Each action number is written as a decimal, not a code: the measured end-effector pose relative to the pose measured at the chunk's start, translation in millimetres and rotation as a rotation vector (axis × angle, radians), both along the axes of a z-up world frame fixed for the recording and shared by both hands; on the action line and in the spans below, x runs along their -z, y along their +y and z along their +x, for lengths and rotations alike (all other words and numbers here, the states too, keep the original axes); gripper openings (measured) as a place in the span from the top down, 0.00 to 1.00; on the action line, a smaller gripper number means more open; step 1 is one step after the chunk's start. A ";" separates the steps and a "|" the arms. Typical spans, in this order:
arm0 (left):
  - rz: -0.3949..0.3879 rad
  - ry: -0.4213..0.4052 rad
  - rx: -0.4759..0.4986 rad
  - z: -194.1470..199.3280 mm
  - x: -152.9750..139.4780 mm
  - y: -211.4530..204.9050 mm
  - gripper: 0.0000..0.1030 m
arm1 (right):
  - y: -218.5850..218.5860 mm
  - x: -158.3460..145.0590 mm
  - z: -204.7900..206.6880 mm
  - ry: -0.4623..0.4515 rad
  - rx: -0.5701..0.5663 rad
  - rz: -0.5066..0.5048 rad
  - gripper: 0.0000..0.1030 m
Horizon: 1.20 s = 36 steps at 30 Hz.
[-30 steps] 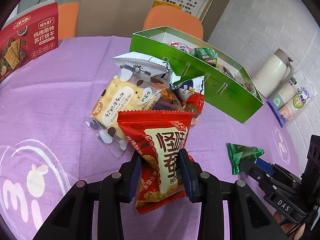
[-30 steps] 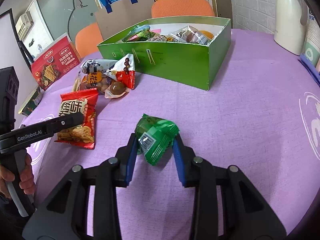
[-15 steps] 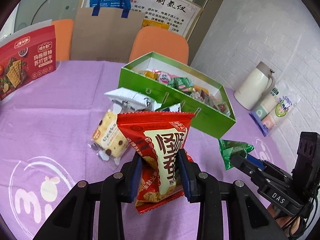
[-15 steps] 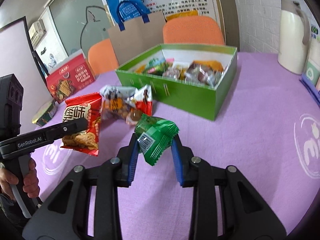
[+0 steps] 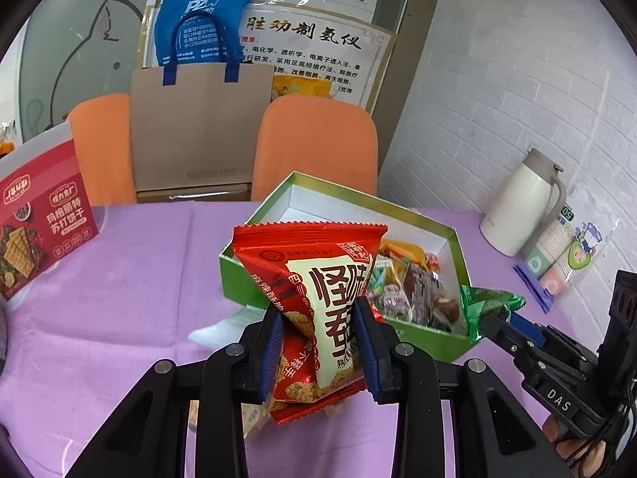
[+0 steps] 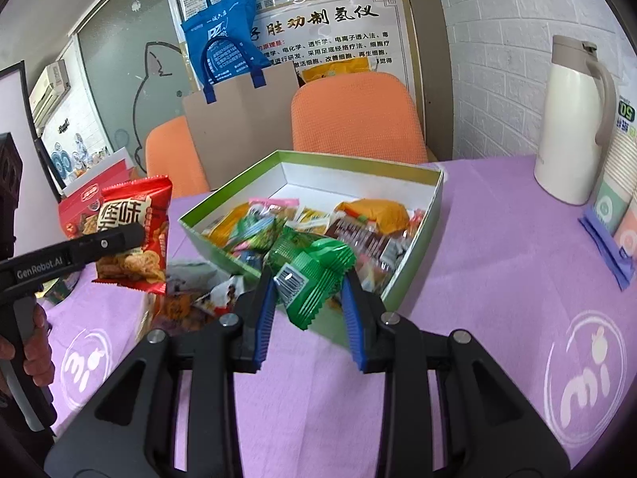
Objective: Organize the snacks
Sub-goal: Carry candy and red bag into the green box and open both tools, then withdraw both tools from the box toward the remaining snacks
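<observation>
**Both packets lifted, drop into box pending**

Table (image 6: 497, 279), purple cloth: green box (image 6: 414, 255) sits open toward the far edge, lid off, already part full of mixed wrapped snacks. A few loose packets (image 6: 199, 298) lie on the cloth just beside the box's near left corner.

Left gripper (image 5: 318, 342): jaws pinched narrow on the red chip bag (image 5: 314, 290), gripping its lower half; bag is upright, clear of the cloth, in front of the box's near left corner.

Right gripper (image 6: 306, 298): jaws closed on the small green packet (image 6: 310, 275), held by its middle, over the box's near wall.

Judgement for the step: carry each packet fully past the near wall before letting go. The bare white floor at the box's far corner looks like the best spot for the large red bag; release it low so it lies flat. The green packet fits any gap. Release one at a time so the grippers do not collide.
</observation>
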<state>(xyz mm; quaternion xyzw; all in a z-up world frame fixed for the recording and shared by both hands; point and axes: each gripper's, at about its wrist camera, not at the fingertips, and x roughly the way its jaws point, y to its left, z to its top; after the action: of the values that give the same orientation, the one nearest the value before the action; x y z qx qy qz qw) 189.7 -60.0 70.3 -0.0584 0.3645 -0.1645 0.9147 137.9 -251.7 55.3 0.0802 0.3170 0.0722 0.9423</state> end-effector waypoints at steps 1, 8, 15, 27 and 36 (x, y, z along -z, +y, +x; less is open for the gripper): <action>-0.001 0.000 -0.005 5.9 -0.6 -1.9 0.67 | -1.3 -0.5 6.2 -0.001 0.003 -0.005 0.67; 0.017 0.012 -0.012 52.5 5.5 -17.3 0.67 | -4.0 7.7 50.1 0.024 0.025 -0.046 0.67; 0.005 0.059 -0.037 87.7 23.1 -24.2 0.66 | -1.2 20.4 76.2 0.037 0.034 -0.085 0.66; -0.012 -0.034 -0.143 72.0 14.4 -7.9 0.02 | 1.7 20.6 66.5 -0.005 0.056 -0.170 0.01; -0.036 -0.033 -0.118 46.1 2.1 2.6 0.02 | 13.6 2.9 37.6 -0.034 0.042 -0.200 0.01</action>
<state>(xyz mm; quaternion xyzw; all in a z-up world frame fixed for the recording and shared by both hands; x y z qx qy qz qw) 235.9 -57.4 68.2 -0.0933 0.3421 -0.1178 0.9276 175.5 -238.1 52.4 -0.0087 0.3046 0.0219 0.9522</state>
